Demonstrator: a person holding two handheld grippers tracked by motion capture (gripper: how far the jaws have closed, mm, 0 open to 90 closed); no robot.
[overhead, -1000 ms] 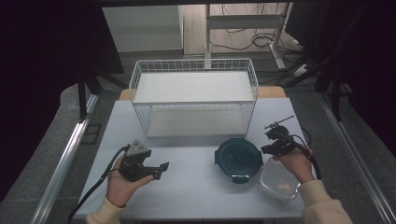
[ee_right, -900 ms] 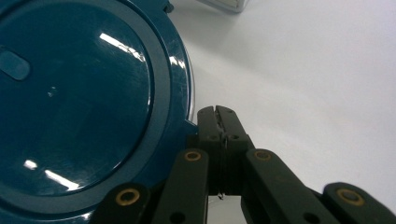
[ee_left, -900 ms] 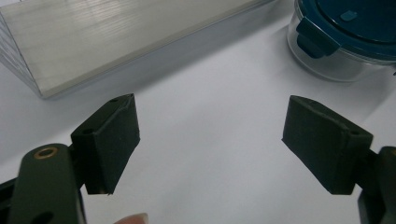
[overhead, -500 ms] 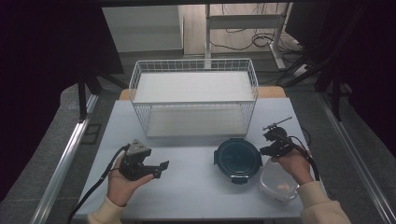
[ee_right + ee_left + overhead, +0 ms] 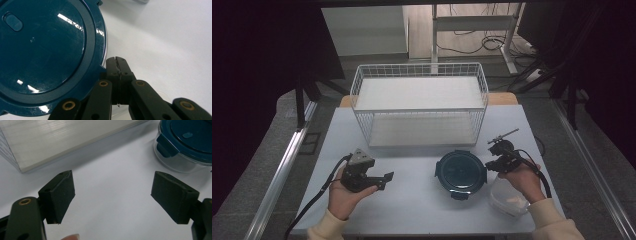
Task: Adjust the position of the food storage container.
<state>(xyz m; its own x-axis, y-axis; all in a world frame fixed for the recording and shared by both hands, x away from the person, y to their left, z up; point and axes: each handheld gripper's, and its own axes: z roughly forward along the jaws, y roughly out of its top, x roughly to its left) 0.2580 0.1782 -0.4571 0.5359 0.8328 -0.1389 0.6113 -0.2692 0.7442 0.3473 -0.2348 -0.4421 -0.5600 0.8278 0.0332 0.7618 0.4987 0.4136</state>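
A dim room with dark panels and trailing cables is surrounding a pale table [image 5: 412, 200], and a white wire basket [image 5: 419, 107] is standing at the upper centre of the high view. Just below and right of the basket, in the lower right of the frame, a round container with a dark blue lid [image 5: 460, 172] is sitting on the table; a second, clear container [image 5: 507, 197] is lying beside it at the lower right, partly under the person's right forearm.

The right gripper [image 5: 492, 166] is resting at the right edge of the blue lid with its jaws pressed fully together, nothing between them. In the right gripper view the closed tips [image 5: 117, 65] are sitting right against the lid's rim [image 5: 96, 45], beside one of its clip tabs. Compared with a second ago, that hand has eased slightly inward toward the lid, which itself has not shifted. This suggests the closed tips are being lined up to pry or flick a latch rather than to grasp.

The left gripper [image 5: 379, 181] is hovering at the lower left with its jaws spread wide and empty, pointed toward the container [image 5: 185, 145].
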